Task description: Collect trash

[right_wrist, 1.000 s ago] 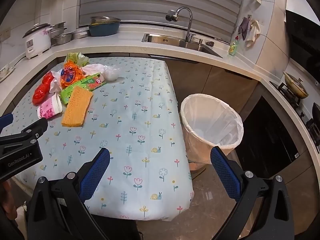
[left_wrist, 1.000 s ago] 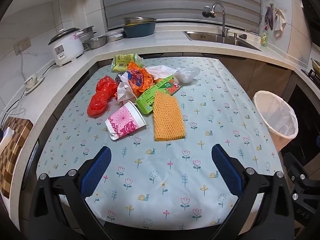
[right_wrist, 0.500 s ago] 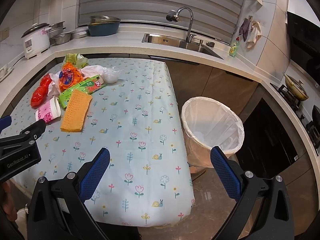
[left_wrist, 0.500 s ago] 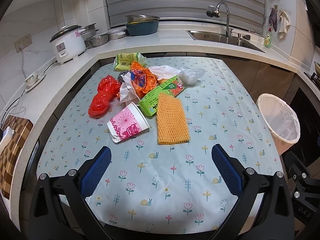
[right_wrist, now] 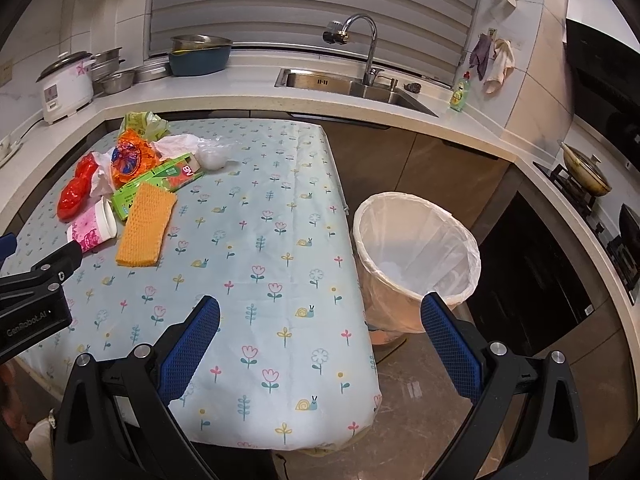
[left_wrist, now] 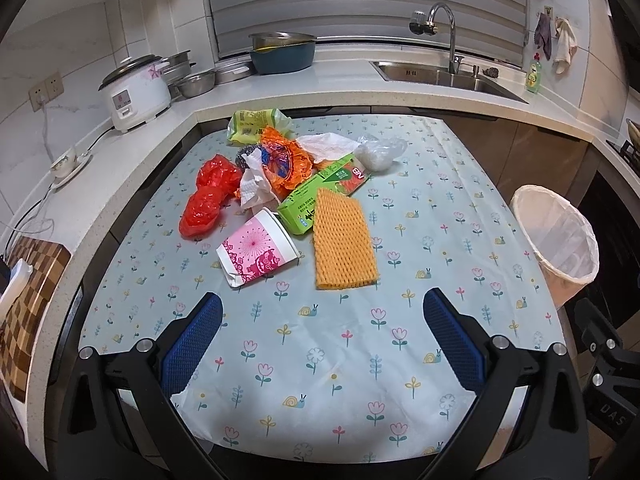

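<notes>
A heap of trash lies on the floral tablecloth (left_wrist: 320,344): a pink paper cup (left_wrist: 258,254) on its side, an orange foam net (left_wrist: 343,240), a green carton (left_wrist: 324,192), red plastic (left_wrist: 208,196), an orange wrapper (left_wrist: 284,160), white tissue (left_wrist: 256,190) and a clear bag (left_wrist: 378,154). My left gripper (left_wrist: 320,340) hovers open over the table's near part, short of the cup and net. My right gripper (right_wrist: 318,344) is open above the table's right corner, with the lined bin (right_wrist: 416,256) just ahead on the floor. The foam net (right_wrist: 146,224) and cup (right_wrist: 92,228) lie far left there.
A white counter (left_wrist: 344,92) wraps round the table, with a rice cooker (left_wrist: 134,92), steel bowls, a blue basin (left_wrist: 282,56) and a sink (left_wrist: 444,76) with tap. A checkered board (left_wrist: 24,304) sits at the left. The left gripper's body (right_wrist: 36,296) juts in at the right view's left edge.
Both grippers have eased slightly forward and up; the trash heap sits a little lower in the left view. Both stay open and nothing on the table has moved.
</notes>
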{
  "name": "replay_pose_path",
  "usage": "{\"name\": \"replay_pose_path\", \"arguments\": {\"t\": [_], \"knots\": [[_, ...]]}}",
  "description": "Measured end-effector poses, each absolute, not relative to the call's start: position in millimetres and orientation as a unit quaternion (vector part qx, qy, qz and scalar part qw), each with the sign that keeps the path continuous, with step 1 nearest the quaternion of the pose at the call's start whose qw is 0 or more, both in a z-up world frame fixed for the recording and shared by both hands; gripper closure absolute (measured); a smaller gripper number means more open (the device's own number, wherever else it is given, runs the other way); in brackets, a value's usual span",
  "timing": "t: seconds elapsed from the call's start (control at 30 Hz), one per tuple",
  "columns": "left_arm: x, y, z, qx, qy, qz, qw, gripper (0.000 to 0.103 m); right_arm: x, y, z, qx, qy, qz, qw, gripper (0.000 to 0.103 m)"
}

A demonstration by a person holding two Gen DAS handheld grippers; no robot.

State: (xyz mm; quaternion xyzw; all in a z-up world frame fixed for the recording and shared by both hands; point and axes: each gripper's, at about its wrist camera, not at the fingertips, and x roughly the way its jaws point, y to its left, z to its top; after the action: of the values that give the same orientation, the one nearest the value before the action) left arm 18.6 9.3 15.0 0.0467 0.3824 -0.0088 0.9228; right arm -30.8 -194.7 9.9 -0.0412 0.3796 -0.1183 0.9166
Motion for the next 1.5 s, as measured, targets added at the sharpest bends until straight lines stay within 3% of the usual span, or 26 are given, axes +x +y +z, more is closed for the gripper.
{"name": "replay_pose_path", "arguments": {"t": [1.5], "knots": [[32.2, -0.8, 28.3, 0.047, 0.387, -0.007, 0.921, 0.007, -15.1, -207.3, 18.2, -0.035, 0.375, -0.111, 0.92, 0.007]]}}
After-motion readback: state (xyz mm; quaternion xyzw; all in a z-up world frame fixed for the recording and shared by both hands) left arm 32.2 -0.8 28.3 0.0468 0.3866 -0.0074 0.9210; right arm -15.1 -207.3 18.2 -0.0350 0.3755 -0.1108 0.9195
